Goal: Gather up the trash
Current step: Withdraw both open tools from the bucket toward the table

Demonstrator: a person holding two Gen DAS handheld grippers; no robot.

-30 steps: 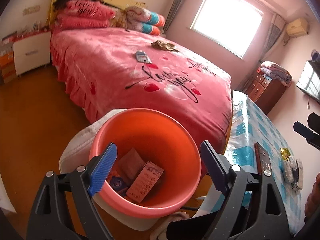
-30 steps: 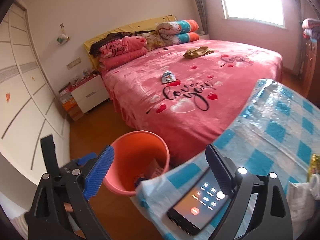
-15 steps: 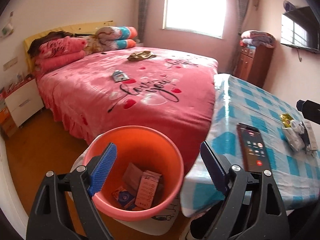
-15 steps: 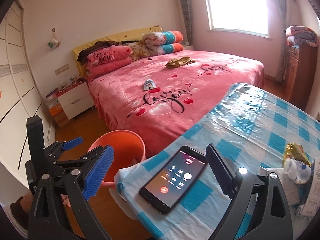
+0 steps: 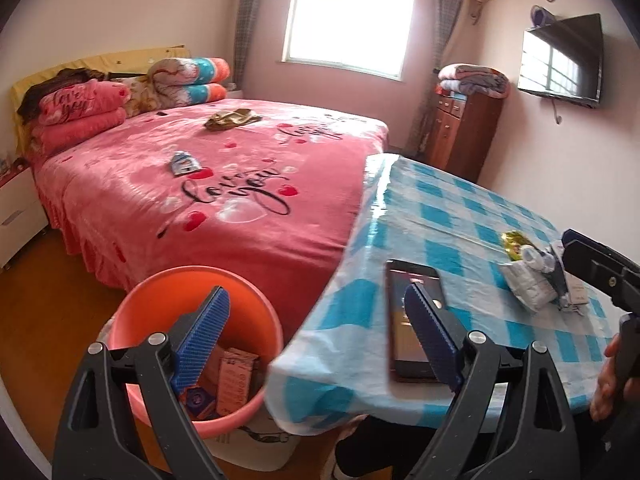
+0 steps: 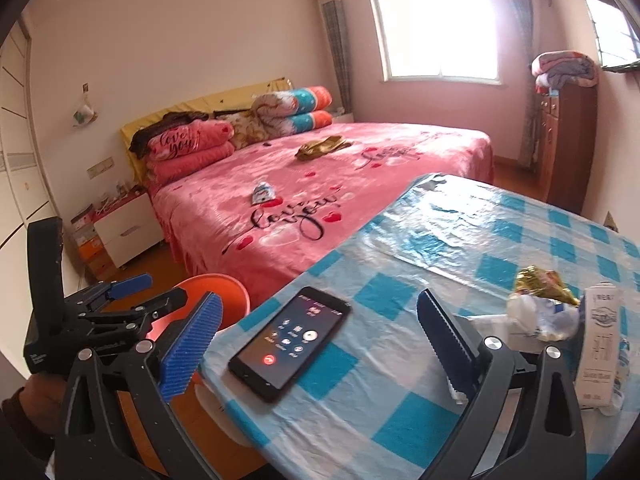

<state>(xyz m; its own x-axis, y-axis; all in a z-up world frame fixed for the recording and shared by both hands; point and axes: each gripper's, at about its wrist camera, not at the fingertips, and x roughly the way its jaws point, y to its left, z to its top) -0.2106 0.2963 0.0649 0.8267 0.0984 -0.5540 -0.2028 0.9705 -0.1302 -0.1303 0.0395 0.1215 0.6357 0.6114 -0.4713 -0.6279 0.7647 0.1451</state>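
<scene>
An orange bin (image 5: 160, 300) holding several cartons stands on the floor between bed and table; its rim shows in the right wrist view (image 6: 224, 284). My left gripper (image 5: 316, 340) is open and empty, above the bin and the table corner. My right gripper (image 6: 316, 344) is open and empty over the table's near edge. Trash lies on the checked table: a gold wrapper (image 6: 540, 282), crumpled white plastic (image 6: 536, 316) and a white carton (image 6: 600, 344); the same pile shows in the left wrist view (image 5: 532, 280). A small packet (image 5: 184, 162) and a gold wrapper (image 5: 232, 118) lie on the bed.
A black phone (image 6: 288, 340) with a lit call screen lies on the blue-checked table (image 6: 420, 380) between my right fingers. The pink bed (image 5: 240, 184) is behind the bin. A wooden cabinet (image 5: 464, 132) and a wall TV (image 5: 560, 60) are at the right.
Both grippers have swung right and risen from the bin toward the table. The trash pile on the table has come into view. Both jaws stay open.
</scene>
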